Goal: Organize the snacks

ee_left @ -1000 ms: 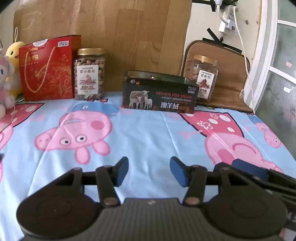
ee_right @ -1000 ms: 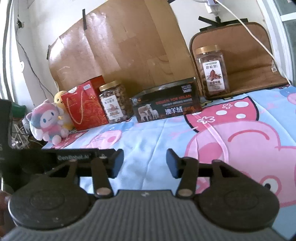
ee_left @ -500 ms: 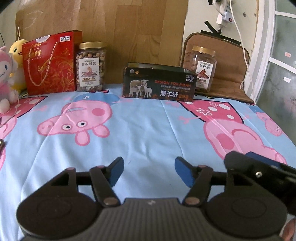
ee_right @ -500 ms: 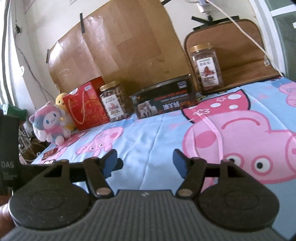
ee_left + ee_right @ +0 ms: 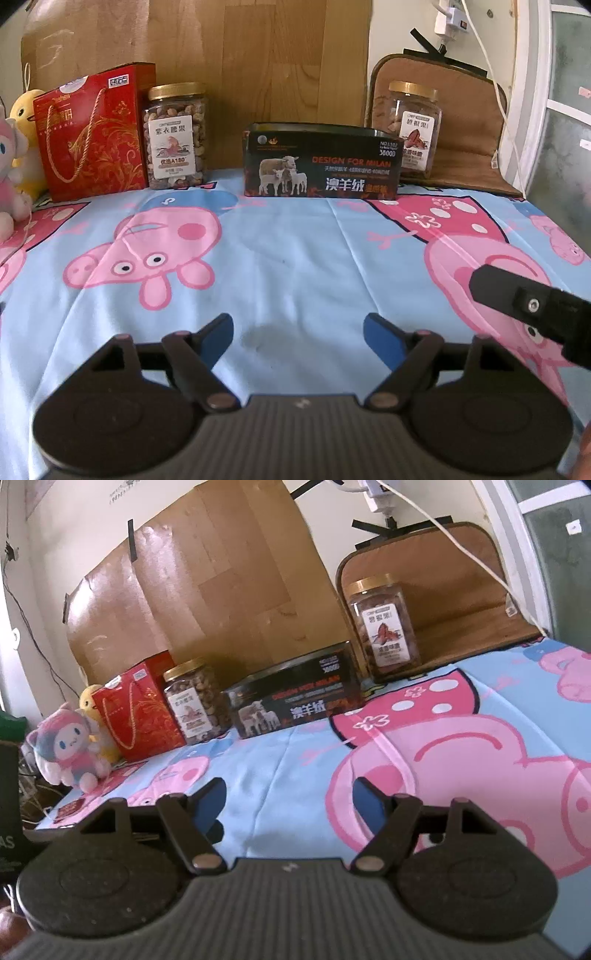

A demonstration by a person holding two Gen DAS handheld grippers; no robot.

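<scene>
Along the back of the cartoon-print cloth stand a red gift bag (image 5: 92,134), a gold-lidded nut jar (image 5: 176,136), a black tin box (image 5: 320,162) and a second nut jar (image 5: 414,129). The same row shows in the right wrist view: bag (image 5: 138,712), jar (image 5: 194,701), box (image 5: 295,701), second jar (image 5: 384,627). My left gripper (image 5: 298,334) is open and empty, well in front of the box. My right gripper (image 5: 289,799) is open and empty, low over the cloth; part of it (image 5: 532,306) shows at the right of the left wrist view.
Plush toys (image 5: 70,746) sit at the far left by the bag. A brown cushion (image 5: 461,122) leans behind the second jar, with a white cable (image 5: 491,70) hanging over it. A cardboard sheet (image 5: 207,590) covers the wall behind. The blue cloth (image 5: 295,258) spans the middle.
Both grippers have pulled back from the row and opened wider. The right gripper now shows farther right and lower in the left wrist view.
</scene>
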